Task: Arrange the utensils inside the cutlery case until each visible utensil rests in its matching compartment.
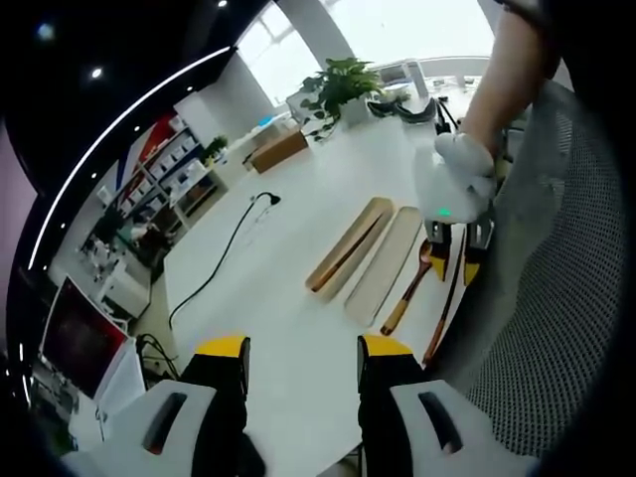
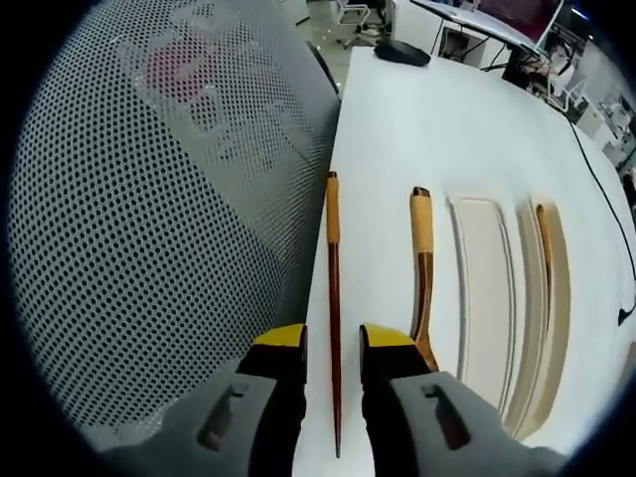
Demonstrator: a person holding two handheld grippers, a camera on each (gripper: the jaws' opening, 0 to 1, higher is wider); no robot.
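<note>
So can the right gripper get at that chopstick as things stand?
Probably yes. The right gripper is open, its jaws either side of the chopstick lying on the table. The spoon lies apart, and nothing blocks the way.

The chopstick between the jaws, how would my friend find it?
Start at the white table, beside the grey mesh chair. Nearest that edge lies the chopstick. It is thin, straight and pointed, unlike the spoon next to it, which widens into a bowl.

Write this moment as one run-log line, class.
right gripper: open, astride chopstick | spoon: on table beside case | case: open, one utensil inside | left gripper: open, empty
</note>
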